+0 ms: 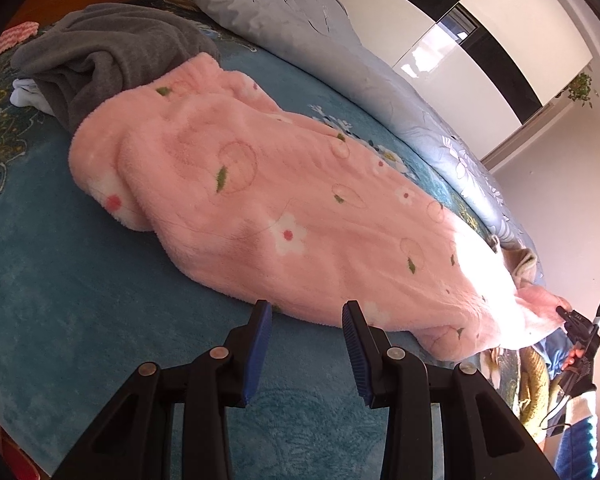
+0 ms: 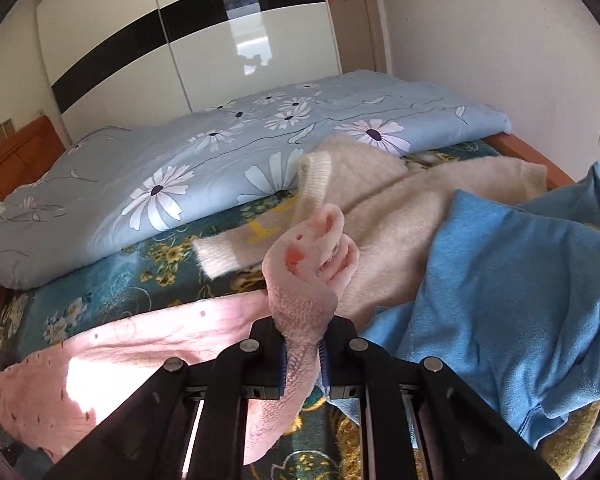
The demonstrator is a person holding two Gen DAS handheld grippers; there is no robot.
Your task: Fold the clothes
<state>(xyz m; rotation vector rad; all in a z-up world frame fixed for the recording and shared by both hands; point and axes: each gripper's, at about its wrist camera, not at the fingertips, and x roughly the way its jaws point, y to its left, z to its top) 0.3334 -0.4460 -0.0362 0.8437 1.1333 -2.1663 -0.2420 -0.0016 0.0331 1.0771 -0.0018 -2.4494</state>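
A pink fleece garment [image 1: 260, 200] with flowers and green leaves lies stretched across the blue patterned bedspread [image 1: 60, 280]. My left gripper [image 1: 306, 312] stands open just short of the garment's near edge, nothing between its blue pads. My right gripper [image 2: 304, 344] is shut on a bunched end of the pink fleece garment [image 2: 304, 272], which sticks up past the fingers. In the left wrist view that right gripper [image 1: 560, 311] shows at the far right, pinching the garment's end, held by a gloved hand [image 1: 580, 372].
A grey fleece garment [image 1: 100, 56] lies past the pink one's far end. A cream sweater [image 2: 400, 208] and a blue top [image 2: 520, 280] lie to the right. A rolled light-blue floral duvet [image 2: 220, 152] runs along the back, wardrobe [image 2: 180, 40] behind it.
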